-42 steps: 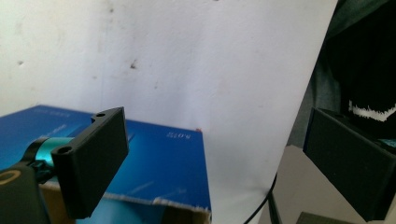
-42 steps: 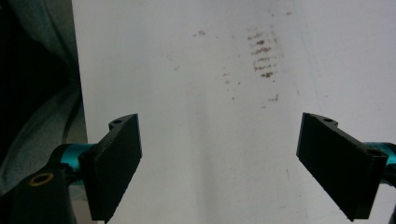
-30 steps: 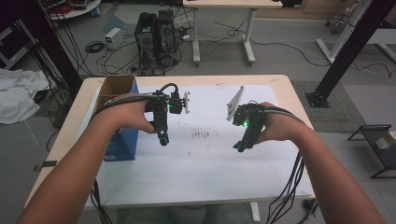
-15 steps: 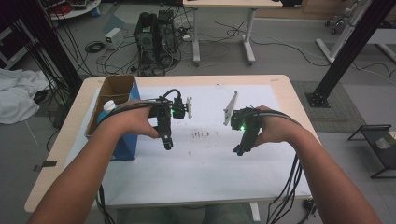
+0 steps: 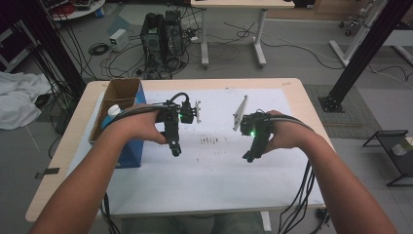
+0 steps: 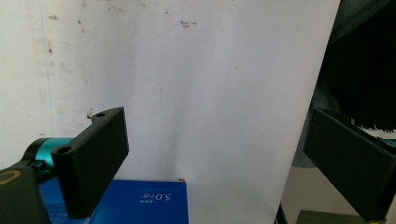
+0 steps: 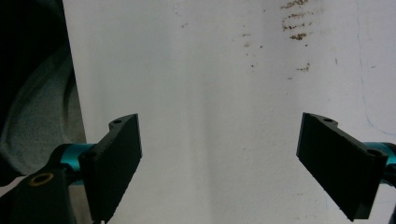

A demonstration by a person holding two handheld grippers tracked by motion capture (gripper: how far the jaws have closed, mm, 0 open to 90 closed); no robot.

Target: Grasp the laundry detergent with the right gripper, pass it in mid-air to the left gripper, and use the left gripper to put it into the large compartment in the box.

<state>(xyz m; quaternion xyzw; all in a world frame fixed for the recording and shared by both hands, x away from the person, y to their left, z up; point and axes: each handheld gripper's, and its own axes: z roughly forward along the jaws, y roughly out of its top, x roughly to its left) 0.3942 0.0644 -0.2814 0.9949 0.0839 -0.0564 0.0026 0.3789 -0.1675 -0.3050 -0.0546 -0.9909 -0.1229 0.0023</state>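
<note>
Both grippers hang spread and empty over the white sheet (image 5: pixel 209 165), left gripper (image 5: pixel 175 150) at 9 o'clock, right gripper (image 5: pixel 247 157) at 3. The box (image 5: pixel 122 95) with a bottle (image 5: pixel 113 111) sits at the left gripper's 10 o'clock. Likely a pause before reaching; next, the left must swing to the bottle.

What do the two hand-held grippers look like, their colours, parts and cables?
Both are black. The left hand-held gripper and the right hand-held gripper each show a small green light and carry a grey plate on top. Flat black rectangular jaws sit on teal fittings. Black cables trail back along the bare forearms; no sleeves show.
</note>
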